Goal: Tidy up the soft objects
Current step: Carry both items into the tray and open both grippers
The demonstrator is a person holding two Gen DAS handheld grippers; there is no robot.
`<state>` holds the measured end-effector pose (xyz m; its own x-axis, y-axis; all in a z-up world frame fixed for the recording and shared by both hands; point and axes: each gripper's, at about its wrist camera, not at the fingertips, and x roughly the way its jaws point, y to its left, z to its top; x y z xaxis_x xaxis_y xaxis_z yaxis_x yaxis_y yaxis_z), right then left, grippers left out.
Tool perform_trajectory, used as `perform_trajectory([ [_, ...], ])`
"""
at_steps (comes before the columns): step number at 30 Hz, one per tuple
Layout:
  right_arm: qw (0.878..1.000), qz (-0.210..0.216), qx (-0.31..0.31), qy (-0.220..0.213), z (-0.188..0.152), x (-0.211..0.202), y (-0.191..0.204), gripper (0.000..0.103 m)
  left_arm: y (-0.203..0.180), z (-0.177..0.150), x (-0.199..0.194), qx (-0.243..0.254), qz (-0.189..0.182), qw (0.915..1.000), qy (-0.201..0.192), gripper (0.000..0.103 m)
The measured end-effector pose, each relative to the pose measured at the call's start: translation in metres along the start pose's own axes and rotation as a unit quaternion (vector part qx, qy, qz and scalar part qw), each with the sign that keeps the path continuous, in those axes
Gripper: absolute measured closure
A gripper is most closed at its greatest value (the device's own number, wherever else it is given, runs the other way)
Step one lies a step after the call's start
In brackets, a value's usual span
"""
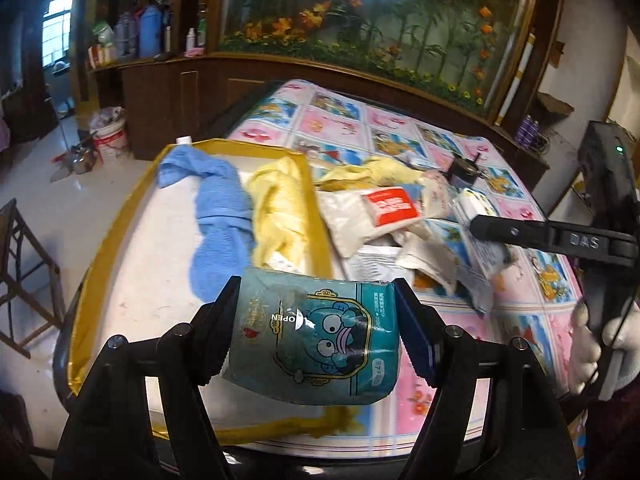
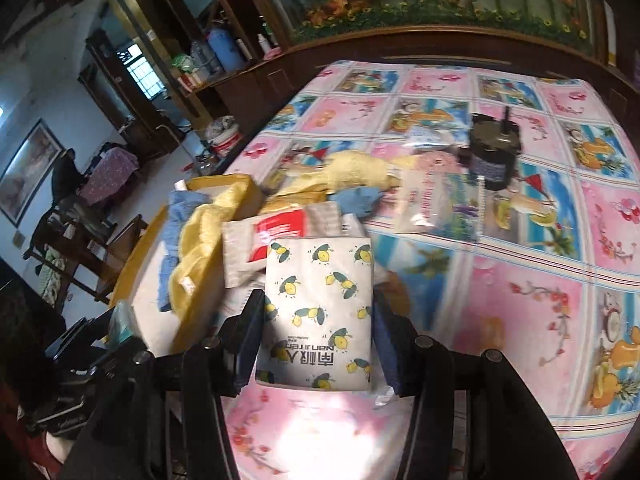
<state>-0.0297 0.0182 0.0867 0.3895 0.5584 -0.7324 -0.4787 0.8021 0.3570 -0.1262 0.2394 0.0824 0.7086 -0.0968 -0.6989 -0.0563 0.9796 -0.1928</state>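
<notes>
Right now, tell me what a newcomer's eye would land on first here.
The left gripper clamps a teal cartoon tissue pack above the gold-rimmed tray, which already holds a blue towel and a yellow towel. The right gripper straddles a lemon-print tissue pack on the bright pink tablecloth.

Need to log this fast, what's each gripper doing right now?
Left gripper: shut on the teal tissue pack, held above the gold-rimmed tray.
Right gripper: fingers around the lemon-print tissue pack; grip cannot be told.
</notes>
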Motion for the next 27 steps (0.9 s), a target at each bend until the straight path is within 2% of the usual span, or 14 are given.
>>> perform_trajectory([
  [4,0.997,0.062,-0.027,0.022,0.005,0.030,0.046,0.052,0.032,0.004,0.010,-0.019,0.034,0.9993,0.000,0.029],
  [10,0.992,0.094,-0.052,0.060,0.012,0.079,0.092,0.051,0.064,0.006,0.020,-0.040,0.054,0.9977,-0.001,0.029],
  [17,0.989,0.112,-0.033,0.086,0.012,0.120,0.107,0.048,0.094,0.002,0.021,-0.081,0.035,0.9961,-0.001,0.027],
  [21,0.989,0.116,-0.046,0.082,0.010,0.121,0.114,0.033,0.095,0.003,0.019,-0.080,0.047,0.9957,-0.004,0.027],
  [24,0.988,0.128,-0.039,0.079,0.010,0.118,0.112,0.032,0.091,0.002,0.019,-0.074,0.061,0.9954,-0.004,0.027],
  [27,0.987,0.145,-0.018,0.074,0.009,0.110,0.100,0.031,0.082,0.001,0.015,-0.057,0.091,0.9941,-0.009,0.027],
])
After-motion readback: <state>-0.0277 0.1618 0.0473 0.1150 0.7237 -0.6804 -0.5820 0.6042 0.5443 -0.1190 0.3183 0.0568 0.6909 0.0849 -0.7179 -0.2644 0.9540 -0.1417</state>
